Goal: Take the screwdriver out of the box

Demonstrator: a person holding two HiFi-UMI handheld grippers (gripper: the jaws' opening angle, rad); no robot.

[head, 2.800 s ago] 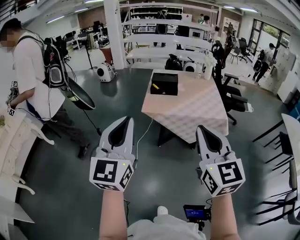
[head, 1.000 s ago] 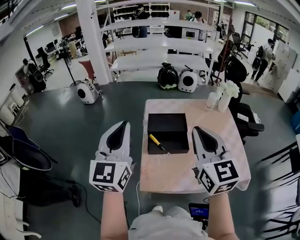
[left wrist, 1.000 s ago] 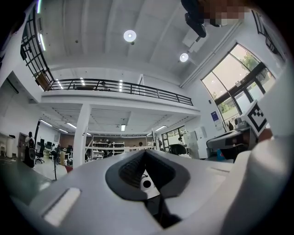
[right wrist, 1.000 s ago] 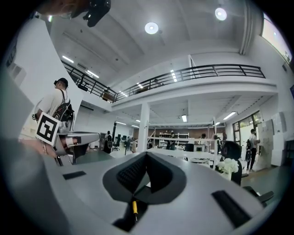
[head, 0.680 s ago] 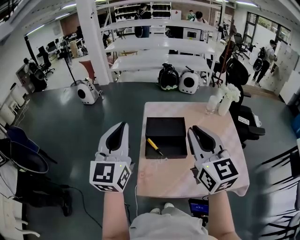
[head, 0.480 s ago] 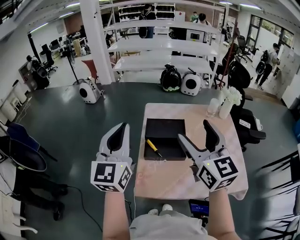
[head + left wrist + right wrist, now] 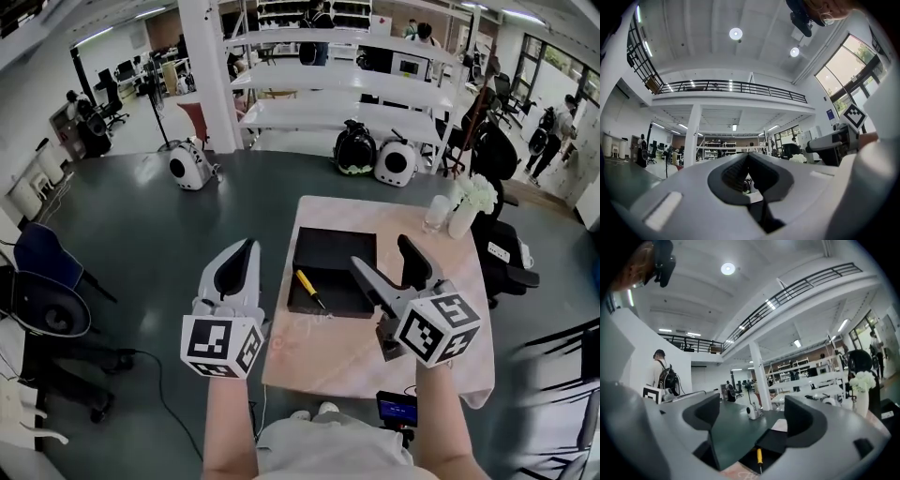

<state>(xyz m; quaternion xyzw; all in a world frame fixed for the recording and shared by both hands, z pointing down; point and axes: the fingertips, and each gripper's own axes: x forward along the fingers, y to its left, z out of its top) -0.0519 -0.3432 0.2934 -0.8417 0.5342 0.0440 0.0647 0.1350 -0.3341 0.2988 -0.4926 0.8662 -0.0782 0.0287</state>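
A black open box (image 7: 336, 265) sits on a table with a pale pink cloth (image 7: 323, 361). A screwdriver (image 7: 307, 286) with a yellow handle lies inside it by the left wall. My right gripper (image 7: 382, 253) hovers over the box's right part, its jaws opening wide, nothing between them. In the right gripper view the gripper (image 7: 754, 413) looks past its spread jaws at the screwdriver (image 7: 759, 458) in the box (image 7: 776, 441). My left gripper (image 7: 247, 246) is shut and empty, held left of the table; its jaws (image 7: 749, 158) meet in the left gripper view.
A vase of white flowers (image 7: 473, 200) and a glass (image 7: 436, 214) stand at the table's far right corner. An office chair (image 7: 511, 262) is to the right. White shelving (image 7: 347, 89), floor robots (image 7: 190, 164) and a pillar (image 7: 220, 70) lie beyond.
The right gripper's jaws have swung from shut to wide apart and the gripper has rolled. Both grippers have come closer to the table and box. The left stays shut.
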